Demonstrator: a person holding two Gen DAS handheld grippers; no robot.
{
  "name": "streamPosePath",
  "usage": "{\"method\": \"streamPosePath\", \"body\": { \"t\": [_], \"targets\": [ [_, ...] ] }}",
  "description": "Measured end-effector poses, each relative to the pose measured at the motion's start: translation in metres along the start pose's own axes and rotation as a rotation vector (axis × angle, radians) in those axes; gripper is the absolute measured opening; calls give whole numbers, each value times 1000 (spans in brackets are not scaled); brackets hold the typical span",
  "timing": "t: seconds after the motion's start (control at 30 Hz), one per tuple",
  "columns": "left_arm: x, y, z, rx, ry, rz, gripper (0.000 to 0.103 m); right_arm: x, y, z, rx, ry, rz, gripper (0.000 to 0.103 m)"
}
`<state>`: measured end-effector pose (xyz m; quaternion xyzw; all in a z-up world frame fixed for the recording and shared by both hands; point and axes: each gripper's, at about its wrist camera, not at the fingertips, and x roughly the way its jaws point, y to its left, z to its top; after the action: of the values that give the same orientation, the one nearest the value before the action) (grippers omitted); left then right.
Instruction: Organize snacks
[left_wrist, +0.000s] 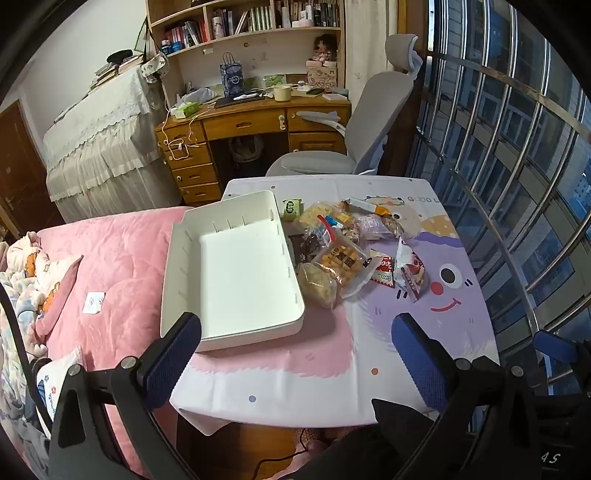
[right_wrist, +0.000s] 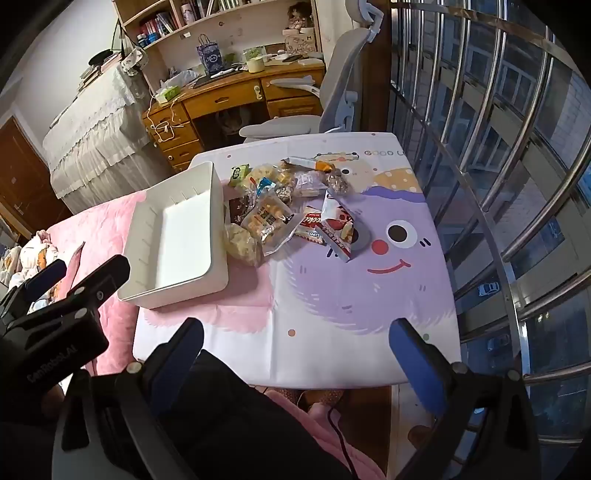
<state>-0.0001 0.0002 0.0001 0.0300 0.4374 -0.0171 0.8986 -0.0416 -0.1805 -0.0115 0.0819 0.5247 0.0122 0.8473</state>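
Snack packets (left_wrist: 340, 251) lie heaped beside a white tray (left_wrist: 236, 266) on the surface (left_wrist: 314, 369), labels mostly illegible; cloth perhaps reads "GOOD". Left claw (left_wrist: 295, 354) and right claw (right_wrist: 295, 354) gape wide.

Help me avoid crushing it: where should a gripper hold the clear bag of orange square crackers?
Grip the clear bag of orange square crackers by its flat sealed end nearest the camera, coming from above; that end looks cracker-free and overhangs the pile.

Both wrist cameras look down from the table's (left_wrist: 424, 332) near edge toward twelve o'clock, sharing bin (left_wrist: 177, 258) and snacks (right_wrist: 280, 214).
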Motion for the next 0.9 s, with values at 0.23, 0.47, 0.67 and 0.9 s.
{"method": "streamPosePath", "body": {
  "t": [0.23,0.47,0.67,0.9],
  "targets": [
    [0,0,0,4,5,4,102,1,0,2,4,2,7,101],
    [0,0,-1,4,7,1,102,3,-2,4,4,4,6,101],
    [0,0,0,5,9,5,102,5,-3,6,4,5,7,101],
    [-1,0,-1,5,12,4,102,6,-3,8,4,6,7,101]
  ]
}}
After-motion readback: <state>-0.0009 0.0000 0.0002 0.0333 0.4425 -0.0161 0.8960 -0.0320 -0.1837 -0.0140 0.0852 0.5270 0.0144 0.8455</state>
